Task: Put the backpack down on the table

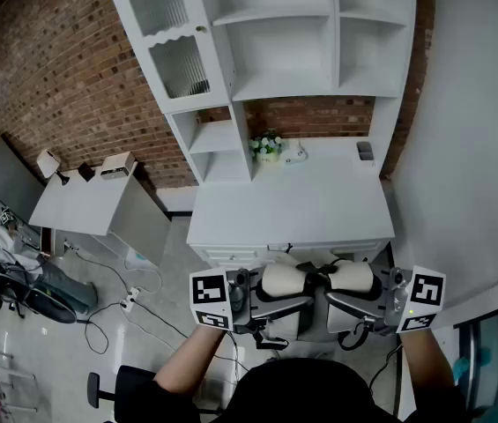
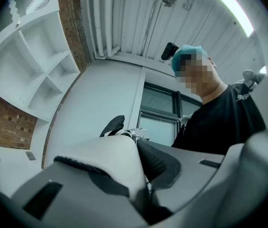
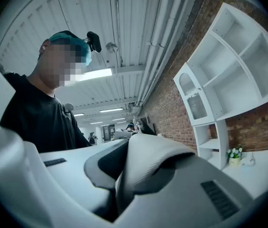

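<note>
I hold the backpack by its two padded cream shoulder straps just in front of my body, short of the near edge of the white table (image 1: 293, 205). My left gripper (image 1: 294, 300) points right and is shut on the left strap (image 1: 282, 279). My right gripper (image 1: 330, 300) points left and is shut on the right strap (image 1: 354, 276). In the left gripper view the gripper (image 2: 143, 177) pinches the cream strap (image 2: 107, 163), whose black mesh underside shows. In the right gripper view the gripper (image 3: 119, 184) pinches the other strap (image 3: 150, 158). The bag's body is mostly hidden below the grippers.
A white shelf unit (image 1: 275, 51) stands at the back of the table. A small flower pot (image 1: 268, 146) and a dark object (image 1: 365, 152) sit on the tabletop near it. A grey side table (image 1: 81, 203) stands to the left, with cables (image 1: 134, 302) on the floor.
</note>
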Demonstrator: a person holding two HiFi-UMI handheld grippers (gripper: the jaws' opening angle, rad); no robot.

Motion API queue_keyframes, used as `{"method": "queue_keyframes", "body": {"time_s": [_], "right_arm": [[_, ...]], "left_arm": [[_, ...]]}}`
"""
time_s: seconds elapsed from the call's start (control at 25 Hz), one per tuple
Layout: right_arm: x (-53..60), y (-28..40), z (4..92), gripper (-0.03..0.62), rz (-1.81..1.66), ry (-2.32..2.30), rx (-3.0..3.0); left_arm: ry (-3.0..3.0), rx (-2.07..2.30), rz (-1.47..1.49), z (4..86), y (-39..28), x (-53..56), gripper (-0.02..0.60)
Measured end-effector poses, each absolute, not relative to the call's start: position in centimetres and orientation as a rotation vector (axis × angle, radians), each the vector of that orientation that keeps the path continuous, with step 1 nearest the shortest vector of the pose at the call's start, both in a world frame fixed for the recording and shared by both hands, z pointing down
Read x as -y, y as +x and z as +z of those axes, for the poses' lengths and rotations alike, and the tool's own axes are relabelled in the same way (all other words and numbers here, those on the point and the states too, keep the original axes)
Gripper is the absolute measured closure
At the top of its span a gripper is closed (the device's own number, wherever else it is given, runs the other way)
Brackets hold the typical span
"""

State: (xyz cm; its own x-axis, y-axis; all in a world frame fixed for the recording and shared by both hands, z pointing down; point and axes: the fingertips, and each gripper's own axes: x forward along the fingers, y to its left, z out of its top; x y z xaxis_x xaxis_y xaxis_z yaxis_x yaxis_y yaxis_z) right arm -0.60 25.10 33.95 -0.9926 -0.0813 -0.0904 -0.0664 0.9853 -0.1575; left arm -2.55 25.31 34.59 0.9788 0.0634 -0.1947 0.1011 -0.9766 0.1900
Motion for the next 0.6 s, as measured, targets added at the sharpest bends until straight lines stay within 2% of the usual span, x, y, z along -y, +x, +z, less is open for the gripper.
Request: {"method": "queue_keyframes", "body": {"time_s": [0.6], "right_arm": [[-25.7,5.0,34.4,0.546,-0.293,-0.015,-3.019]], "left_arm": [[2.941,0.013,-0.294,35.2,3.1,-25.9,0.522]]}}
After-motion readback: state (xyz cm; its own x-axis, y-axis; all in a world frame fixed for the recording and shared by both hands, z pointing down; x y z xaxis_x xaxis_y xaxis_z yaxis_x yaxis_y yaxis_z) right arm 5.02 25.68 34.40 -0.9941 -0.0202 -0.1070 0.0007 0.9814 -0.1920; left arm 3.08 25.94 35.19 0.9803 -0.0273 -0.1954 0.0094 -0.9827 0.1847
